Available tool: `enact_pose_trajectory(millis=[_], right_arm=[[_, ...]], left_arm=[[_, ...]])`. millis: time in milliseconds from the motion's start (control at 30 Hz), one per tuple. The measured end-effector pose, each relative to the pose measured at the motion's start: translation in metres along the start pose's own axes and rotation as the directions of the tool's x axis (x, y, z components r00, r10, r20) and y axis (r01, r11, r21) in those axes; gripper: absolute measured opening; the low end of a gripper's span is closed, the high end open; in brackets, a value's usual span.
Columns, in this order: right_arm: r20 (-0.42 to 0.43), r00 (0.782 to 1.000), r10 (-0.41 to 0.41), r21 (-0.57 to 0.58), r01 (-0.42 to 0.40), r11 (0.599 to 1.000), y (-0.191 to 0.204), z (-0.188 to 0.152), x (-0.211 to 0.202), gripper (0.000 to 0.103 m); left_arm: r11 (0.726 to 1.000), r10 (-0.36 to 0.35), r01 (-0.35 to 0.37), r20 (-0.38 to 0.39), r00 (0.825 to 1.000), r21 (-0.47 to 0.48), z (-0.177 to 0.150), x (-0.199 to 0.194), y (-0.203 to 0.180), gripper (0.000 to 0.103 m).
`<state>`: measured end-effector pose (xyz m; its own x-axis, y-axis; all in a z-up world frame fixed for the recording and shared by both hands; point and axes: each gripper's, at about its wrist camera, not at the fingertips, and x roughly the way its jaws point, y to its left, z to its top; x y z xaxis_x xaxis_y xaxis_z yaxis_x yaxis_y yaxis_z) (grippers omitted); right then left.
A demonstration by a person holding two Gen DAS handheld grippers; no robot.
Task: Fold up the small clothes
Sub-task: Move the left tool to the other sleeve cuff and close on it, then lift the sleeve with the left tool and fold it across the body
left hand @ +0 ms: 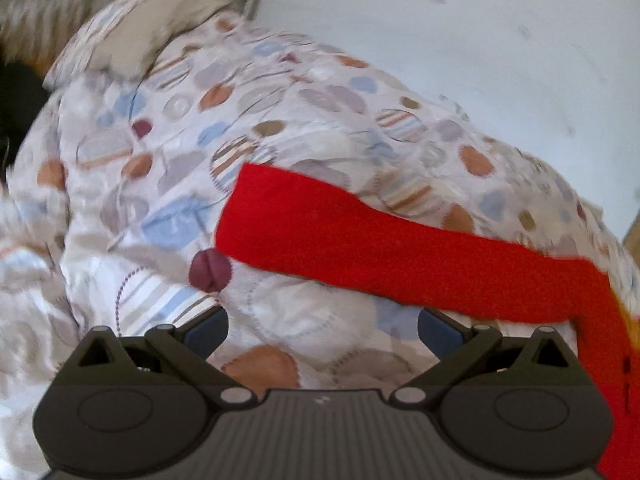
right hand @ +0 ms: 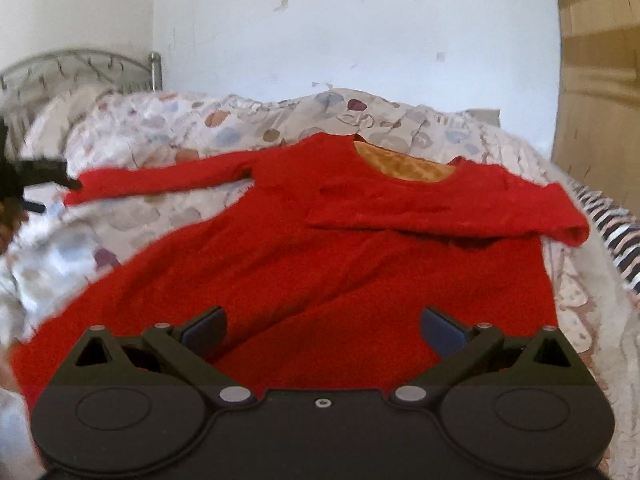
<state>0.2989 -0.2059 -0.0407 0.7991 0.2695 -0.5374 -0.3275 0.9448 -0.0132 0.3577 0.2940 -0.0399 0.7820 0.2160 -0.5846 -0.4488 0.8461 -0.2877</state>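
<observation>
Your red sweater (right hand: pixel 304 264) lies flat on the bed's patterned quilt (right hand: pixel 168 124), its long axis running away from your right gripper (right hand: pixel 322 330): hem nearest you, neckline with its orange lining (right hand: pixel 404 166) at the far end toward the white wall (right hand: pixel 360 28). One sleeve (right hand: pixel 160 178) stretches out straight to the left, across the garment's axis, while the other sleeve (right hand: pixel 448 212) is folded across the chest, cuff pointing left. In your left wrist view that outstretched sleeve (left hand: pixel 384 240) crosses as a red band from lower right to centre, its cuff end lying free on the quilt (left hand: pixel 280 112) ahead of your left gripper (left hand: pixel 322 330). Both sets of jaws stand wide apart and hold nothing; the right ones hover over the sweater's lower body. The near hem is hidden under the right gripper's housing, and the body is cut off at the right edge of the left view. Much of the quilt is blurred. A metal headboard (right hand: pixel 76 68) stands at far left, and a dark blurred shape (right hand: pixel 36 172) sits just beside the sleeve's cuff; you cannot tell what it is. A wooden panel (right hand: pixel 596 80) rises at right.
</observation>
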Motion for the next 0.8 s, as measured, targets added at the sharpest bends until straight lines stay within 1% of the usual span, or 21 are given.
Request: enact_pose_trajectory(millis=[67,133,200,267,367,433,467,567,600,633,667,700,733,767,800], right_arm=[[-0.002,1.000,-0.005,-0.019,0.005,1.000,0.001,-0.004,0.002,0.102],[-0.017,1.000,-0.005,-0.026,0.005,1.000,0.001,-0.006,0.006,0.102],[-0.031,0.999,-0.006,-0.025,0.006,1.000,0.001,-0.007,0.009,0.102],[-0.043,0.999,-0.003,-0.014,0.002,1.000,0.000,-0.007,0.012,0.102],[-0.055,0.998,0.005,0.002,-0.005,1.000,-0.002,-0.009,0.013,0.102],[-0.061,0.998,0.011,0.006,-0.010,1.000,-0.002,-0.010,0.015,0.102],[-0.064,0.998,0.012,0.005,-0.012,1.000,-0.003,-0.010,0.015,0.102],[-0.068,0.998,0.011,-0.001,-0.011,1.000,-0.002,-0.010,0.016,0.102],[-0.068,0.998,0.011,-0.003,-0.011,1.000,-0.001,-0.011,0.016,0.102],[-0.068,0.998,0.011,-0.004,-0.012,1.000,-0.001,-0.010,0.016,0.102],[-0.068,0.998,0.013,-0.003,-0.013,1.000,-0.001,-0.011,0.016,0.103],[-0.068,0.998,0.014,-0.002,-0.014,1.000,-0.002,-0.011,0.016,0.103],[-0.068,0.998,0.015,0.000,-0.015,1.000,-0.002,-0.010,0.016,0.103],[-0.067,0.998,0.017,0.002,-0.017,1.000,-0.002,-0.010,0.016,0.103],[-0.066,0.998,0.018,0.004,-0.018,1.000,-0.003,-0.011,0.016,0.103]], left_arm=[[0.998,-0.009,0.009,0.009,1.000,-0.070,0.002,0.008,0.013,0.103],[0.991,0.003,0.000,0.026,1.000,-0.132,0.003,0.016,0.024,0.103],[0.978,0.027,-0.017,0.041,0.999,-0.208,0.004,0.024,0.034,0.103],[0.960,0.028,-0.012,0.056,0.998,-0.280,0.005,0.030,0.044,0.102],[0.939,0.034,-0.010,0.065,0.997,-0.343,0.009,0.040,0.054,0.094],[0.932,0.049,-0.018,0.078,0.996,-0.363,0.010,0.045,0.059,0.085],[0.927,0.062,-0.026,0.084,0.995,-0.375,0.011,0.047,0.061,0.082],[0.901,0.093,-0.042,0.097,0.991,-0.432,0.012,0.050,0.069,0.064],[0.892,0.112,-0.056,0.100,0.989,-0.449,0.013,0.050,0.071,0.050],[0.885,0.131,-0.068,0.106,0.986,-0.460,0.013,0.049,0.073,0.033],[0.880,0.150,-0.080,0.114,0.982,-0.469,0.013,0.048,0.074,0.024],[0.879,0.157,-0.083,0.121,0.980,-0.470,0.015,0.047,0.075,0.010],[0.880,0.162,-0.086,0.126,0.979,-0.468,0.016,0.046,0.074,0.005],[0.883,0.165,-0.087,0.133,0.977,-0.461,0.017,0.044,0.073,0.004],[0.890,0.162,-0.085,0.136,0.977,-0.448,0.019,0.043,0.071,0.001]])
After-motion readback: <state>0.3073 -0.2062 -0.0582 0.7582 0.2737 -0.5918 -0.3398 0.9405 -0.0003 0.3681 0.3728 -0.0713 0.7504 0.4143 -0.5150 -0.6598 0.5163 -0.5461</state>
